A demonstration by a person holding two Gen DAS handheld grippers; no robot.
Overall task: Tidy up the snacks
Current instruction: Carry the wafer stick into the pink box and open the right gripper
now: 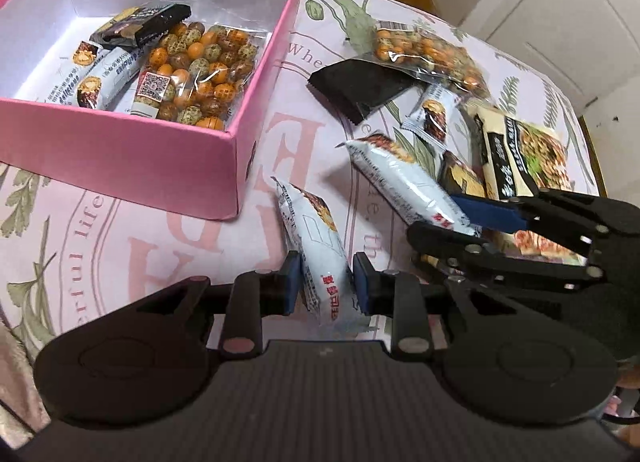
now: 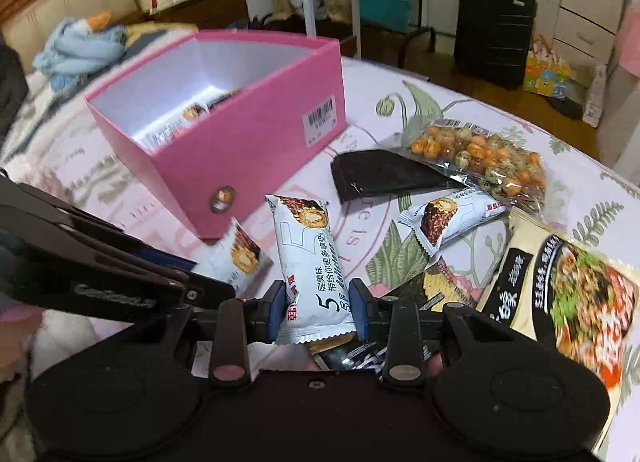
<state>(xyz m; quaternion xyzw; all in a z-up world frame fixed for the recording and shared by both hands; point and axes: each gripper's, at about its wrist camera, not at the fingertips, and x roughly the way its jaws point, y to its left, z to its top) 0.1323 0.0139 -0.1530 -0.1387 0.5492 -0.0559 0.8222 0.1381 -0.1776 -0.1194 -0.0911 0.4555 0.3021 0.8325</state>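
While the pink box (image 1: 224,158) sits on the floral cloth (image 1: 120,246) with a bag of coated nuts (image 1: 200,74), white wafer bars (image 1: 92,78) and a dark packet (image 1: 140,24) already inside, I see the rest of the snacks scattered to its right: a second nut bag (image 1: 432,52) overlapping a black packet (image 1: 360,90), a small white bar (image 1: 434,116), and a big cream noodle pack (image 1: 520,154). Nothing lies between my grippers and the box's near wall (its barcode label faces the right camera). My left gripper (image 1: 326,288) is pinching one white wafer bar (image 1: 314,238) by its near end, blue pads pressed on both sides. My right gripper (image 2: 318,314) is clamped on another white bar (image 2: 308,262) the same way; this bar's far end points toward the box. The two held bars hang just beside each other, over the cloth, near the box's corner.
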